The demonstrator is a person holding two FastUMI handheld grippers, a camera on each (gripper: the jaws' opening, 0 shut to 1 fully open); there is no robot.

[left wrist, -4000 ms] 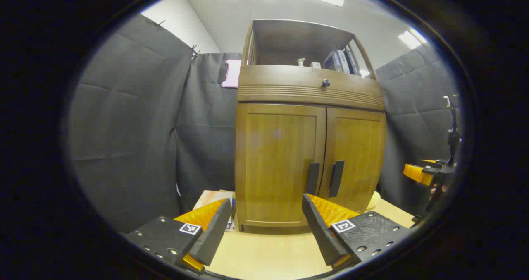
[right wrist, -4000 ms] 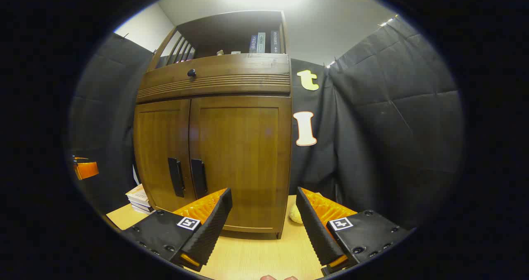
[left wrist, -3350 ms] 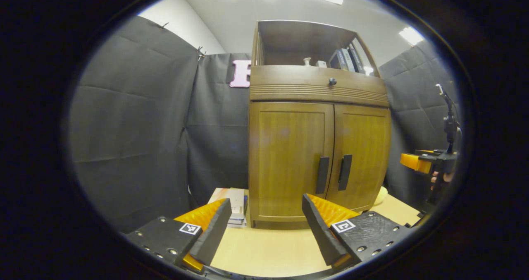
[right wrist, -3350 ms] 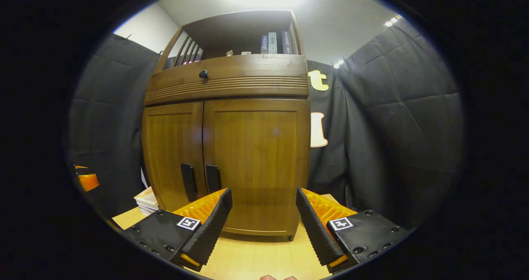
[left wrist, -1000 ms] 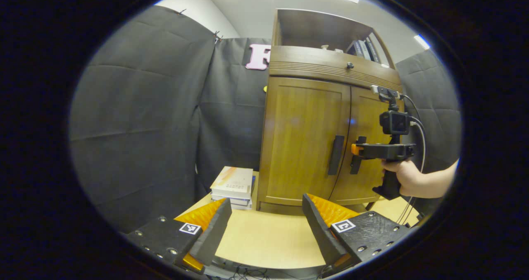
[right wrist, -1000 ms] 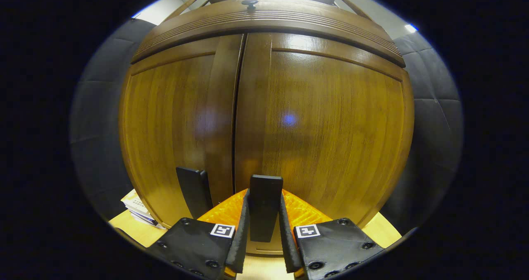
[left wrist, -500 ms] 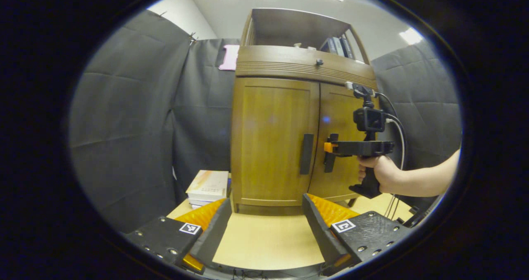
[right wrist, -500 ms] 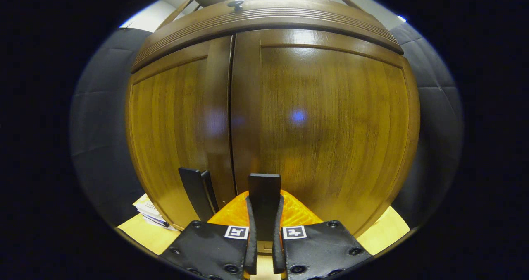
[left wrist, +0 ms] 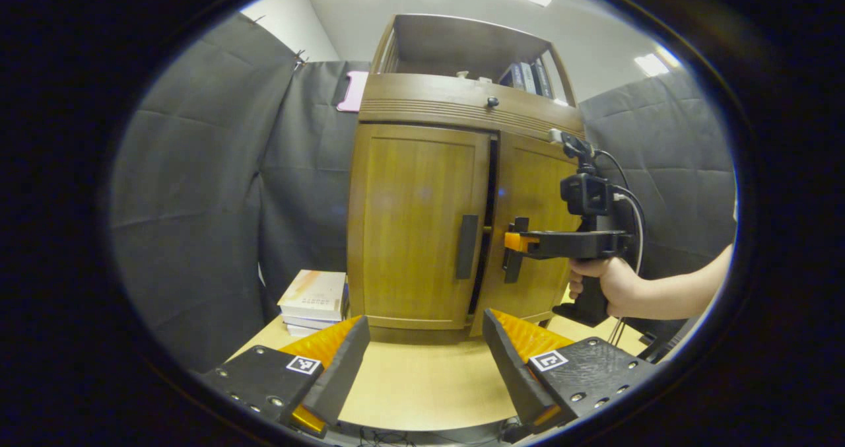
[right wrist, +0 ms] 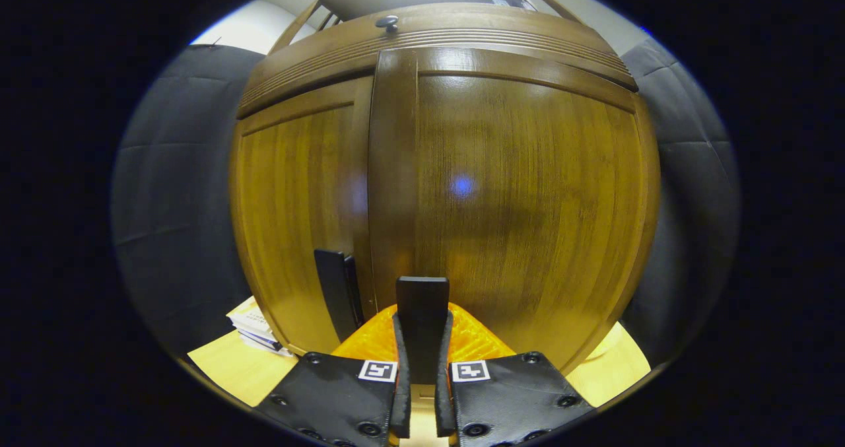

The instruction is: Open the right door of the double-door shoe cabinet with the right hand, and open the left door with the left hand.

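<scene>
In the right gripper view, our right gripper at 6 o'clock is clenched on the right door's handle, a flat dark upright bar pressed between both ribbed fingers. The right door is glossy brown wood with vertical grain and a framed panel; its inner edge stands slightly proud of the left door. The left door's handle, of the same shape, lies at 7 o'clock.

In the left gripper view, the shoe cabinet stands on a pale wooden table, with a dark gap between the doors. Our left gripper hangs released at 6 o'clock, well apart from the cabinet. A stack of books lies at 8 o'clock; its cover writing is too small to read. A hand at 3 o'clock holds the other tool.
</scene>
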